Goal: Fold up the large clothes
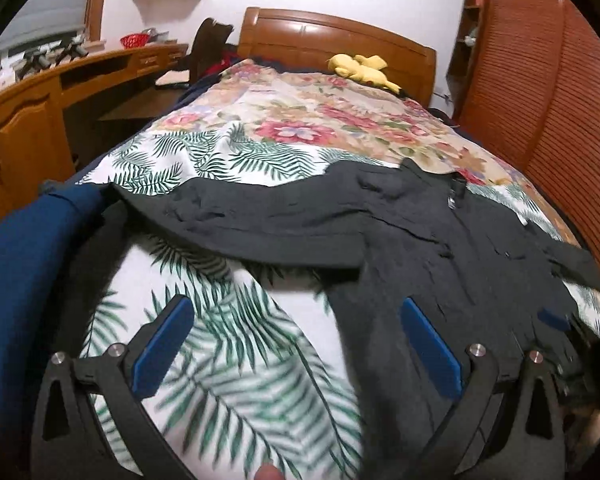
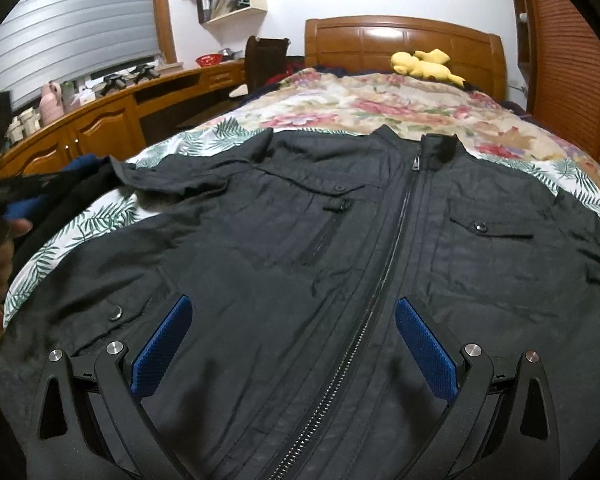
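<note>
Your left gripper (image 1: pixel 296 344) hangs with its jaws spread wide and nothing between them, over the palm-leaf sheet (image 1: pixel 236 360) just beside the jacket's edge. Your right gripper (image 2: pixel 294 344) is likewise wide apart and empty, poised above the lower front of the black jacket (image 2: pixel 260 248), with the zipper (image 2: pixel 380 284) running up between its blue pads (image 2: pixel 162 348). The jacket lies face up and zipped across the foot of the bed, collar toward the wooden headboard (image 2: pixel 404 40), one sleeve (image 1: pixel 236 216) stretched out flat to the left. Beyond it the floral bedspread (image 2: pixel 380 108) carries a yellow plush toy (image 2: pixel 424 65). A dark blue garment (image 1: pixel 24 248) sits at the bed's left edge.
</note>
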{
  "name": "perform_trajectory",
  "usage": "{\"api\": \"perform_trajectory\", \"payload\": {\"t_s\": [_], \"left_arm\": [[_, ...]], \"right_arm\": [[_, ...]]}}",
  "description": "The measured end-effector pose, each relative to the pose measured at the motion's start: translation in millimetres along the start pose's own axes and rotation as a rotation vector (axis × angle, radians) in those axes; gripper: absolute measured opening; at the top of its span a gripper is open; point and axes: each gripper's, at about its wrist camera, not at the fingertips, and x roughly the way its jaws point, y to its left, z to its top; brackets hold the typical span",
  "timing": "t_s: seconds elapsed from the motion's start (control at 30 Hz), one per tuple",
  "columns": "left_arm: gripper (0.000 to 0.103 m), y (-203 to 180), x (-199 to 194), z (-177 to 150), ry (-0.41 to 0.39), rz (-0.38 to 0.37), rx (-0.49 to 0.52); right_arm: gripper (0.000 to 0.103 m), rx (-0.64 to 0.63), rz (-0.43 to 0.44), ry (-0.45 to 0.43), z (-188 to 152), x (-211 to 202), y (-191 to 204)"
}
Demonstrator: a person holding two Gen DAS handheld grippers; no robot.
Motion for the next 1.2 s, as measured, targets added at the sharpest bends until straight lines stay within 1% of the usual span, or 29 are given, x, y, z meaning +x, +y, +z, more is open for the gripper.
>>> {"api": "perform_trajectory", "payload": {"t_s": [0.13,0.23,0.27,0.33,0.4,0.53,0.6,0.63,0.7,0.73,0.8,0.83,0.87,0.9,0.93,0.97,1.03,1.13,1.2], "left_arm": [[0.102,15,24,16,-0.003,0.058,-0.015],[0.096,31,43,27,0.000,0.086,-0.052],[0.092,35,49,29,0.003,0.093,-0.061],[0.089,45,61,34,0.007,0.105,-0.090],[0.088,54,73,37,0.017,0.137,-0.111],[0.081,64,89,37,0.030,0.169,-0.137],[0.071,67,96,34,0.052,0.179,-0.155],[0.063,68,100,31,0.070,0.172,-0.171],[0.055,69,106,29,0.093,0.141,-0.184],[0.048,69,107,28,0.094,0.140,-0.184],[0.041,68,108,29,0.085,0.159,-0.178],[0.033,66,107,30,0.078,0.163,-0.172],[0.021,64,108,32,0.075,0.162,-0.160],[0.017,60,108,34,0.074,0.173,-0.144],[0.009,58,109,37,0.074,0.179,-0.130],[0.004,56,109,39,0.076,0.184,-0.117],[0.000,50,108,44,0.069,0.199,-0.101],[0.000,38,99,52,0.042,0.207,-0.051],[0.000,20,86,59,0.007,0.192,0.003]], "right_arm": [[0.103,0.000,-0.005,-0.011,-2,-2,0],[0.103,0.002,-0.004,-0.008,-2,-1,-1],[0.103,0.003,-0.003,-0.008,-2,0,-1],[0.103,0.008,-0.002,-0.008,-1,0,-1],[0.103,0.010,0.000,-0.009,-2,0,-2],[0.103,0.010,0.000,-0.008,-1,1,-2],[0.103,0.011,0.001,-0.009,-1,1,-2],[0.103,0.016,0.003,-0.015,-1,-1,-2],[0.103,0.028,0.007,-0.025,-1,-2,-5],[0.103,0.032,0.007,-0.026,-1,-3,-5],[0.103,0.036,0.008,-0.032,-1,-4,-6],[0.103,0.037,0.008,-0.035,-1,-5,-6],[0.103,0.039,0.011,-0.038,-2,-5,-6],[0.103,0.041,0.013,-0.039,-2,-6,-6],[0.103,0.047,0.015,-0.042,-2,-6,-7],[0.103,0.052,0.017,-0.043,-2,-7,-7],[0.103,0.060,0.021,-0.042,-3,-7,-9],[0.103,0.061,0.022,-0.044,-3,-8,-9],[0.103,0.060,0.021,-0.048,-3,-9,-9]]}}
